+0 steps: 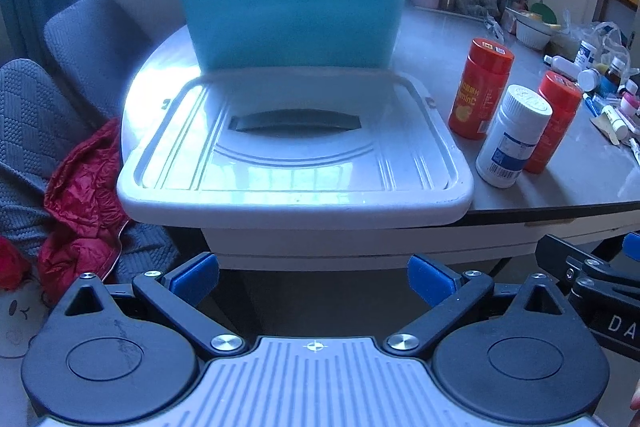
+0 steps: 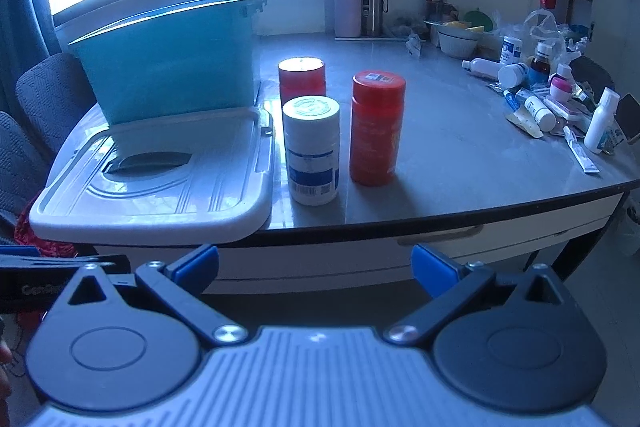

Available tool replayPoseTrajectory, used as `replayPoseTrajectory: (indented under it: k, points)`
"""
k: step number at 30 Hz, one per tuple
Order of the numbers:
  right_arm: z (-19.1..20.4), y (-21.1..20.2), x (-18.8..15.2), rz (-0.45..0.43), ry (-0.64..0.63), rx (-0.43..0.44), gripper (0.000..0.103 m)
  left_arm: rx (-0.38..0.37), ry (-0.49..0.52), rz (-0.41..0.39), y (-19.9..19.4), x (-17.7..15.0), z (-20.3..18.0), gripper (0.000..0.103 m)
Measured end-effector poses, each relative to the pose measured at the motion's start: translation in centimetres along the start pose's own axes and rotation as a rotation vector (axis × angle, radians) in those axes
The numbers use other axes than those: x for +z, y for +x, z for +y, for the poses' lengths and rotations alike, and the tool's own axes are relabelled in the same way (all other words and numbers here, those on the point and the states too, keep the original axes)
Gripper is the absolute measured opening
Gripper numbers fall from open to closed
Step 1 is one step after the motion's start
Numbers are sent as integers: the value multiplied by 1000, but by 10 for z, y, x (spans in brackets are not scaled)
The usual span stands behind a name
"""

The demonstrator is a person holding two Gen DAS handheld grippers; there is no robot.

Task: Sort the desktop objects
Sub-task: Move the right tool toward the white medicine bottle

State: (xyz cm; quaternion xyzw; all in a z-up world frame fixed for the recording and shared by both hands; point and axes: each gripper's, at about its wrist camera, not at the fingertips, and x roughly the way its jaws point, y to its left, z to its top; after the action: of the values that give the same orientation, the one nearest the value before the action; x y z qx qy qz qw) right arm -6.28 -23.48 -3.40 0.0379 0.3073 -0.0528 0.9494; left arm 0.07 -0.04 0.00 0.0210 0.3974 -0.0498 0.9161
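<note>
A teal storage bin [image 1: 288, 7] [image 2: 172, 55] stands at the table's left, with its white lid [image 1: 292, 147] [image 2: 160, 179] lying flat in front of it. Right of the lid stand a white pill bottle [image 1: 514, 135] [image 2: 311, 151] and two orange bottles [image 1: 480, 93] [image 1: 554, 123] [image 2: 376, 127] [image 2: 302, 77]. My left gripper [image 1: 314, 277] hangs open below the table's front edge, facing the lid, nothing between its blue pads. Also open and holding nothing, my right gripper [image 2: 316, 269] faces the bottles from below the edge.
Small medicine bottles, tubes and packets [image 2: 552, 99] clutter the table's right side. Two flasks [image 2: 362, 1] and a white bowl [image 2: 458, 41] stand at the back. Grey chairs [image 1: 80, 43] with a red garment [image 1: 84, 195] are left of the table. The table edge [image 2: 480, 215] is near.
</note>
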Motion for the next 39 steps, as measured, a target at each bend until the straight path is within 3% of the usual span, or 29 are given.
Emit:
replayPoseTrajectory:
  k: [26,31,39]
  points:
    - [3,42,17,-58,28,11,103,48,-42,46,26,20,5,101]
    - [2,47,9,-86,32,23,103,48,-29,-31,26,17,6,101]
    - [3,47,-10,-187,32,34,103,46,13,-85,27,7,4,101]
